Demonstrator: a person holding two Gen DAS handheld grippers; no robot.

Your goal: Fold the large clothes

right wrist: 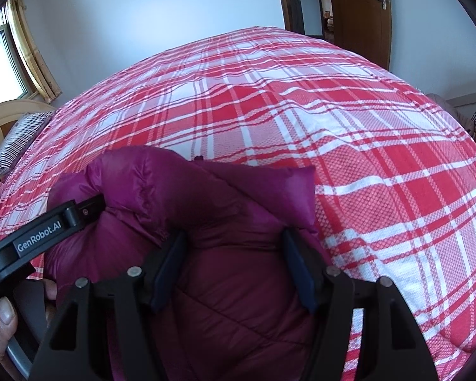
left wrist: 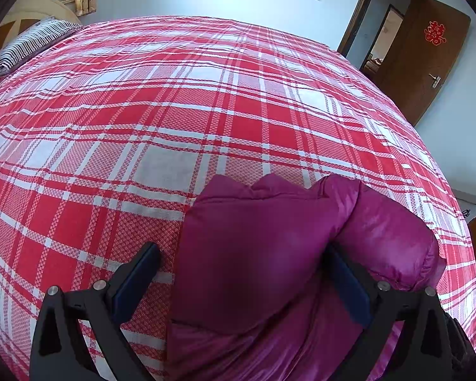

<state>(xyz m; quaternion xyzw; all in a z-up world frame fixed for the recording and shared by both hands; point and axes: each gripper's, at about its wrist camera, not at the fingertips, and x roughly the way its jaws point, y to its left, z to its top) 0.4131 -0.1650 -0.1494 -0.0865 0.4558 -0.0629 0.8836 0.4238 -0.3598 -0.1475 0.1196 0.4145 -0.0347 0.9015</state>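
A magenta puffer jacket (left wrist: 269,241) lies bunched at the near edge of the bed, also in the right wrist view (right wrist: 225,209). My left gripper (left wrist: 242,263) is open wide; its right finger (left wrist: 349,282) presses against the padded fabric, its left finger (left wrist: 136,273) stands over the bedspread. My right gripper (right wrist: 234,254) is open with jacket fabric bulging between its fingers; whether the pads press it is unclear. The left gripper's body (right wrist: 47,228) reaches into a fold of the jacket in the right wrist view.
The bed is covered by a red and white plaid bedspread (left wrist: 174,111). A striped pillow (left wrist: 31,44) lies at the headboard, far left. A brown door (left wrist: 428,57) stands open at the far right. A window (right wrist: 0,63) is on the left wall.
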